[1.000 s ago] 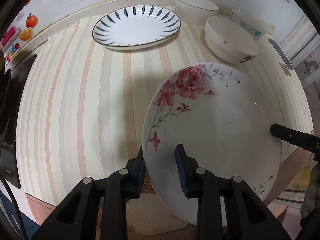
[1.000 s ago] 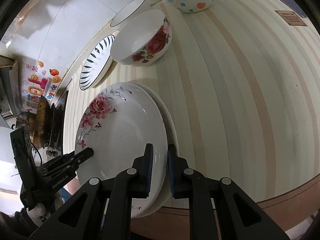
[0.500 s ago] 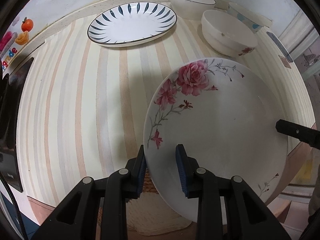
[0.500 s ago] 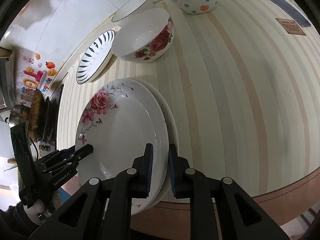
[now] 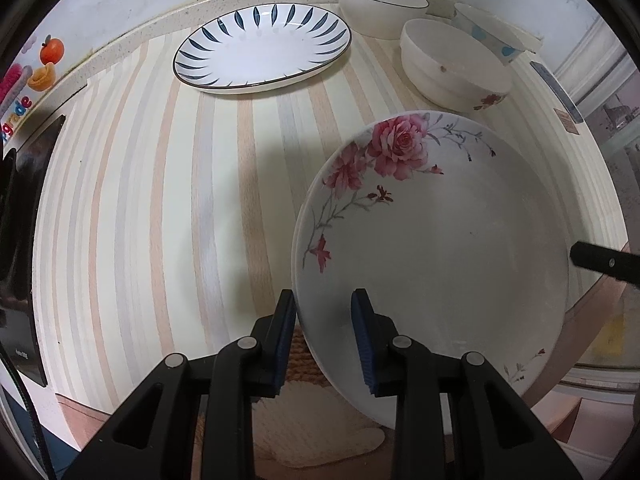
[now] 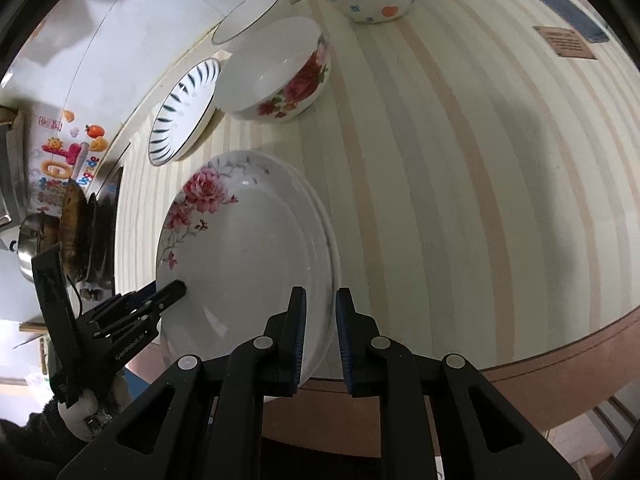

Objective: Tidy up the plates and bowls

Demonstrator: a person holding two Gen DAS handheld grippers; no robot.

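Two stacked white plates with pink roses (image 5: 432, 240) sit at the striped table's front edge; they also show in the right wrist view (image 6: 248, 248). My left gripper (image 5: 324, 312) is shut on the left rim of the plates. My right gripper (image 6: 320, 312) is shut on their right rim; its fingertip (image 5: 600, 260) shows at the right of the left wrist view. A blue-leaf plate (image 5: 262, 54), a plain white bowl (image 5: 380, 6), a rose bowl (image 5: 452, 66) and a dotted bowl (image 5: 492, 38) stand at the back.
The table's front edge (image 6: 560, 344) is close below the plates. A phone (image 6: 556, 6) and a small brown card (image 6: 566, 42) lie at the far right. A stove with pots (image 6: 72, 240) is to the left. A woven mat (image 5: 296, 352) lies under the grippers.
The rose plates have slid a little to the right and nearer in the left wrist view. Both grippers stay clamped on the rims.
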